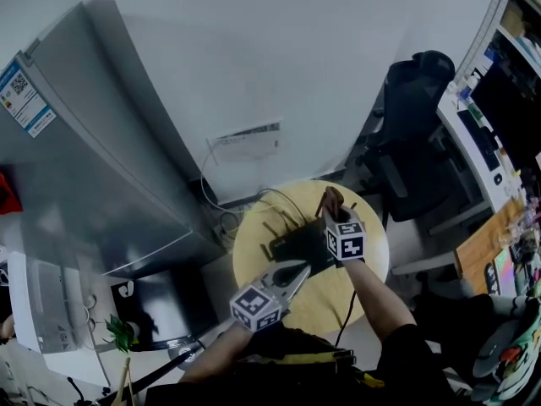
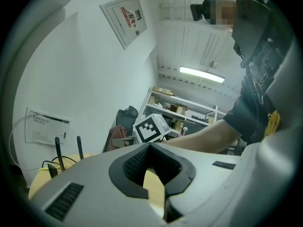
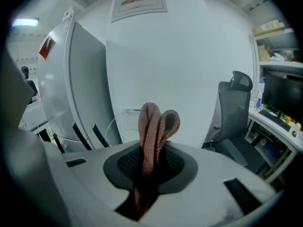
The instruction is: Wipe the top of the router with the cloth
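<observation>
Head view: your right gripper holds the cloth at the far right edge of the router, on the round counter; your left gripper is at its near edge | Left gripper view: jaws closed, nothing between | Right gripper view: jaws clamped on the folded cloth

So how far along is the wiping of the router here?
Done: the right gripper holds the brownish-red knitted cloth clamped. In hand: that cloth is poised over the black router with antennas on the round yellow table; the left gripper, shut and empty, points at the router's near side. Left: the wipe itself; the cloth does not appear to touch the top.
</observation>
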{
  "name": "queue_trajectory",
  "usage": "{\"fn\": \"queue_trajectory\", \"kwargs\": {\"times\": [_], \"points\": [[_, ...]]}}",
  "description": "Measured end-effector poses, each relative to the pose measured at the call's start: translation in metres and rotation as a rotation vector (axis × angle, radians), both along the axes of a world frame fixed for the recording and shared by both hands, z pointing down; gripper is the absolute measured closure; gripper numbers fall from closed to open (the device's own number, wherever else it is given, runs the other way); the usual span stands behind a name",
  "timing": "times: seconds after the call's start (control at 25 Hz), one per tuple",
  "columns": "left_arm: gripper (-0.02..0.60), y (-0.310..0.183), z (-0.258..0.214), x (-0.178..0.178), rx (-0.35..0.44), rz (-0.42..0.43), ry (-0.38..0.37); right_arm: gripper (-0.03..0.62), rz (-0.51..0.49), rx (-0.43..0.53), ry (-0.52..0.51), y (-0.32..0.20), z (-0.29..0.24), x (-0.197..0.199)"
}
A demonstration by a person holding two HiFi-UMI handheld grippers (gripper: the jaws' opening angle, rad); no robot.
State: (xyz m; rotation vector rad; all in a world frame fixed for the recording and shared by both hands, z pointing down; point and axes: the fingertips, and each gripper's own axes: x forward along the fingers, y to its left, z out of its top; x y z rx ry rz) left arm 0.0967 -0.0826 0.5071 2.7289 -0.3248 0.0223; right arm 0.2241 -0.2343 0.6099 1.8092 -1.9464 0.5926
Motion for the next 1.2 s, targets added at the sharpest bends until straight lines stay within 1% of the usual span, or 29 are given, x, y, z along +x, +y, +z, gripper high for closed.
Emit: {"fn": "queue_trajectory", "kwargs": {"times": [0.16,0.28,0.4,0.52,0.6,0.72,0.88,1.0,1.08,1.2], "points": [[0.589,0.0,-0.007,0.006,0.007,0.027,0.023,0.528,-0.007,0.074,-0.009,0.004,-0.03,-0.002],[0.589,-0.001,-0.01,0.011,0.009,0.045,0.023,0.528,0.001,0.111,-0.012,0.01,-0.044,-0.002],[0.589,-0.001,-0.01,0.014,0.002,0.061,0.03,0.528,0.004,0.1,-0.014,0.023,-0.038,-0.004],[0.589,0.002,-0.01,0.016,0.009,0.081,0.036,0.528,0.015,0.044,-0.034,0.044,-0.014,-0.007],[0.589,0.003,-0.009,0.016,-0.003,0.092,0.024,0.528,0.071,-0.01,-0.052,0.055,0.008,-0.004],[0.589,0.002,-0.006,0.014,-0.011,0.094,0.014,0.528,0.179,-0.086,-0.049,0.06,0.04,0.002],[0.589,0.001,-0.006,0.004,-0.02,0.089,0.006,0.528,0.318,-0.175,-0.094,0.058,0.075,0.014],[0.589,-0.003,-0.01,-0.008,-0.024,0.088,0.013,0.528,0.378,-0.201,-0.078,0.046,0.09,0.026],[0.589,-0.008,-0.01,-0.017,-0.026,0.079,0.018,0.528,0.407,-0.195,-0.064,0.035,0.09,0.03],[0.589,-0.016,-0.006,-0.027,-0.018,0.069,-0.001,0.528,0.485,-0.215,-0.072,0.028,0.099,0.038]]}}
